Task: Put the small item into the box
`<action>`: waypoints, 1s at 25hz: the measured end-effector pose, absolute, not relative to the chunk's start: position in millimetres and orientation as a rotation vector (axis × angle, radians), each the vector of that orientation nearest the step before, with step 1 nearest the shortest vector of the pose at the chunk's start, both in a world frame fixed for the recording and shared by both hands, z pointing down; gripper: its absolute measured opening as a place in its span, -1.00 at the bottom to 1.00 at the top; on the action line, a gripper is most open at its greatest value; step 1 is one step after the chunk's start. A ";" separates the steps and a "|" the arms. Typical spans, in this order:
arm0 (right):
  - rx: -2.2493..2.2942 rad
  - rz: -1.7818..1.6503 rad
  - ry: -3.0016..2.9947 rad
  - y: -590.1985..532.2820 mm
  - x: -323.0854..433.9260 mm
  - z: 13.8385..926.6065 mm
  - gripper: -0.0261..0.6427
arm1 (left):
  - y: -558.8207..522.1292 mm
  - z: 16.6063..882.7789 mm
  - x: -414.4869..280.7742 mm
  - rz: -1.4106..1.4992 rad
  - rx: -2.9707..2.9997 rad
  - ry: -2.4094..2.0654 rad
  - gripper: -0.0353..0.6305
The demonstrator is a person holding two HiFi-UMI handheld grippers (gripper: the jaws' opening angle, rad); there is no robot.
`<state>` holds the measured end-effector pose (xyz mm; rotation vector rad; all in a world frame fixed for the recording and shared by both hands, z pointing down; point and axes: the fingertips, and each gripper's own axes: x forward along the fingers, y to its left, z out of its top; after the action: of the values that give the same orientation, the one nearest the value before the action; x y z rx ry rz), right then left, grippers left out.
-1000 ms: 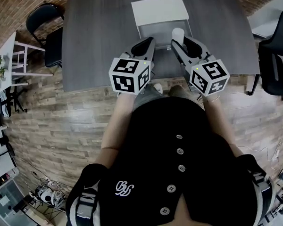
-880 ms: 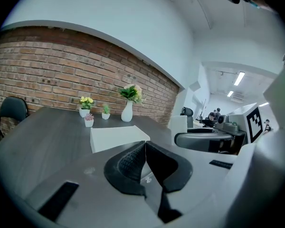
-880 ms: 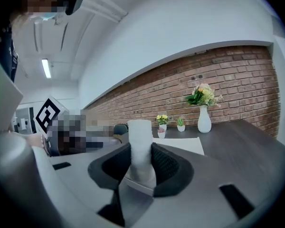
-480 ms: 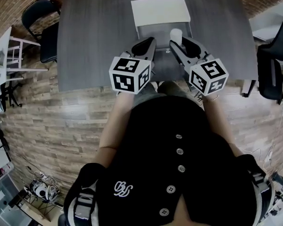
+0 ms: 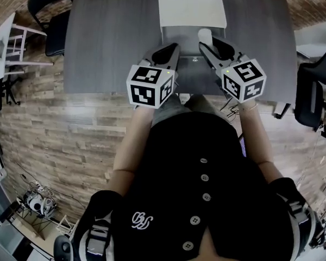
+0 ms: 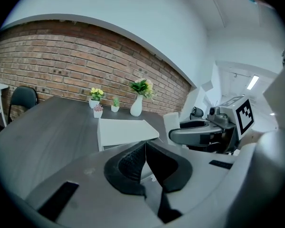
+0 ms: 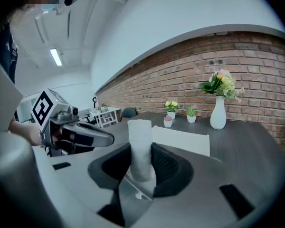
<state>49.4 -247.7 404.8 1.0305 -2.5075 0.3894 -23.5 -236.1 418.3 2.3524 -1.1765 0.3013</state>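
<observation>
A white box [image 5: 191,16] with its lid raised stands on the grey table [image 5: 114,42], seen also as the white box [image 6: 125,130] and the white box [image 7: 183,139] in the gripper views. My right gripper [image 5: 206,41] is shut on a small white cylinder [image 5: 205,36], which stands upright between the jaws as the white cylinder [image 7: 140,148], just in front of the box. My left gripper [image 5: 171,50] hangs beside it at the box's near left, jaws shut with nothing between them [image 6: 145,163].
Small potted plants [image 6: 97,100] and a white vase with flowers [image 6: 137,101] stand at the table's far edge by the brick wall. Black chairs [image 5: 51,15] stand at the left and at the right [image 5: 309,86] of the table. White side tables [image 5: 11,48] stand left.
The view shifted slightly, so the box and table sit a bit more to the right in the frame. Both grippers keep the same pose, the cylinder still held.
</observation>
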 end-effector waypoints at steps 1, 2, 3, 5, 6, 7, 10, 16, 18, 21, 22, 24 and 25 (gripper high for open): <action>0.981 0.383 -2.489 -249.5 46.8 410.0 -0.53 | -236.8 421.0 -25.7 0.301 2.342 -1.182 -0.85; 0.932 0.379 -2.471 -251.7 43.9 415.4 -0.53 | -238.2 423.7 -28.0 0.302 2.332 -1.187 -0.85; 0.891 0.375 -2.453 -254.7 41.7 420.5 -0.53 | -240.0 426.1 -29.9 0.304 2.322 -1.192 -0.85; 0.838 0.364 -2.422 -262.7 39.8 429.5 -0.53 | -244.3 430.8 -32.0 0.307 2.304 -1.200 -0.85; 0.819 0.357 -2.406 -266.9 39.5 434.3 -0.53 | -246.0 433.5 -32.9 0.308 2.295 -1.203 -0.85; 0.799 0.351 -2.389 -270.4 39.0 439.6 -0.53 | -247.3 436.5 -34.3 0.307 2.285 -1.206 -0.85; 0.722 0.369 -2.341 -276.2 36.8 455.8 -0.53 | -248.6 444.1 -40.4 0.296 2.248 -1.217 -0.85; 0.562 0.311 -2.176 -281.8 39.7 495.2 -0.53 | -255.5 449.1 -42.4 0.260 2.209 -1.228 -0.85; 0.523 0.269 -2.115 -284.1 41.5 509.6 -0.53 | -257.2 451.2 -40.9 0.256 2.204 -1.226 -0.85; 0.473 0.211 -2.039 -285.7 43.2 528.5 -0.53 | -256.2 453.5 -39.2 0.252 2.193 -1.228 -0.85; 0.455 0.196 -2.019 -285.0 43.0 534.1 -0.53 | -254.9 454.4 -39.0 0.250 2.187 -1.230 -0.85; 0.421 0.172 -1.985 -283.1 41.9 543.9 -0.53 | -252.0 457.3 -38.6 0.256 2.177 -1.232 -0.85; 0.407 0.163 -1.972 -282.1 41.2 548.0 -0.53 | -250.4 459.1 -38.5 0.263 2.173 -1.233 -0.85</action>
<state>41.2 -282.1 548.0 0.4074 -1.9721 0.1630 -38.5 -250.4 459.1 2.1734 -1.2328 0.2635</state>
